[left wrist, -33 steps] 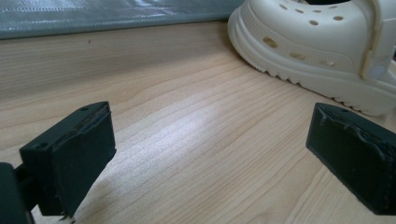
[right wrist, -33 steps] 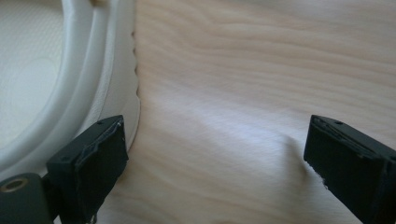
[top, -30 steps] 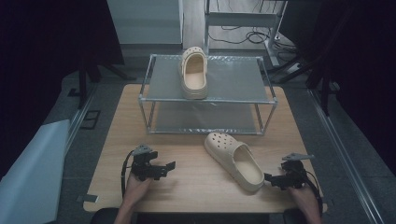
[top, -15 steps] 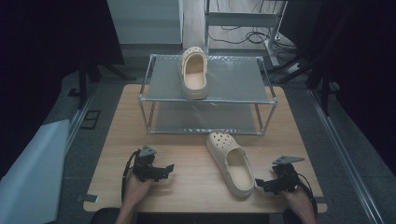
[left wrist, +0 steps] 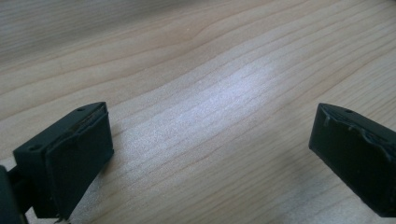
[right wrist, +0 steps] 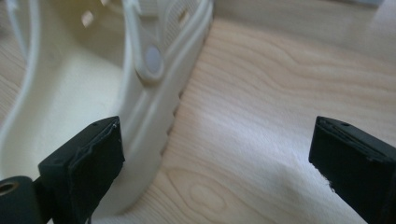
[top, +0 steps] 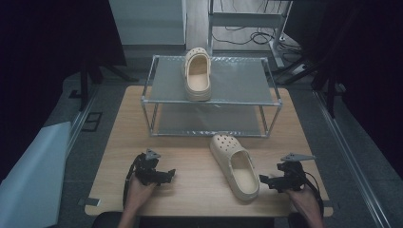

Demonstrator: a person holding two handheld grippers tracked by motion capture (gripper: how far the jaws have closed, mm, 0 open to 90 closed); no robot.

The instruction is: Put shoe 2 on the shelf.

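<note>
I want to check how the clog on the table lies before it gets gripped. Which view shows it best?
The high view: the whole clog on the table shows there, toe toward the rack, heel near the right gripper. The right gripper view gives a blurred close-up of its heel side and strap rivet. The left gripper view shows bare tabletop.

Bare tabletop (top: 190,166) lay open between the left tongs (top: 168,175) and the near clog (top: 235,166), which blocked the spread right tongs (top: 264,181) just beside its heel, while the rack (top: 211,102) closed the far side.
</note>
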